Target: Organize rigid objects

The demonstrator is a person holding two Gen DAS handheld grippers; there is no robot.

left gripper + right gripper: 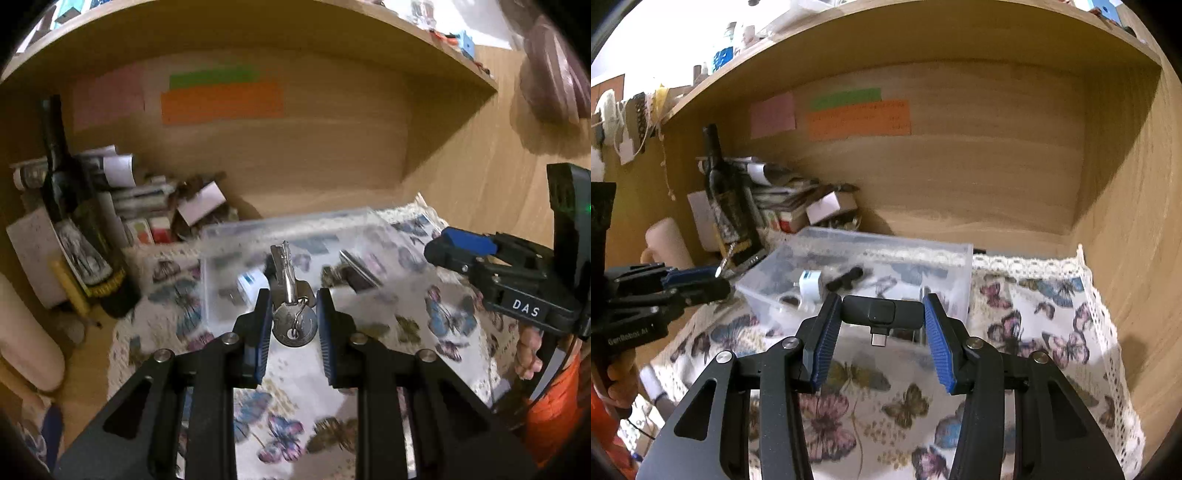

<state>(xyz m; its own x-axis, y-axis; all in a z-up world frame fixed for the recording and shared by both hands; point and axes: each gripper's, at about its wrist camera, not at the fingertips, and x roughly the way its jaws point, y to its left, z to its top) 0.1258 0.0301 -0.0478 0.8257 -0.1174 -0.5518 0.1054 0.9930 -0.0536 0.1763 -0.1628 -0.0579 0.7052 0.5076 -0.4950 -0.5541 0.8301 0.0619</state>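
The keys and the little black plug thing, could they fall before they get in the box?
Maybe. The left gripper pinches only the round head of the keys, so the loose ones could swing or slip. The black adapter is held by its ends in the right gripper and might twist out, missing the clear box.

Warm, dim light fills the wooden shelf (960,177); the left view smears with motion blur, the right one stays sharper. Fisheye bending curves every edge, corners falling black.

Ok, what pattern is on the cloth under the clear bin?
Butterflies, blue, pink and brown on white cloth with a lace edge; clearest in the right wrist view.
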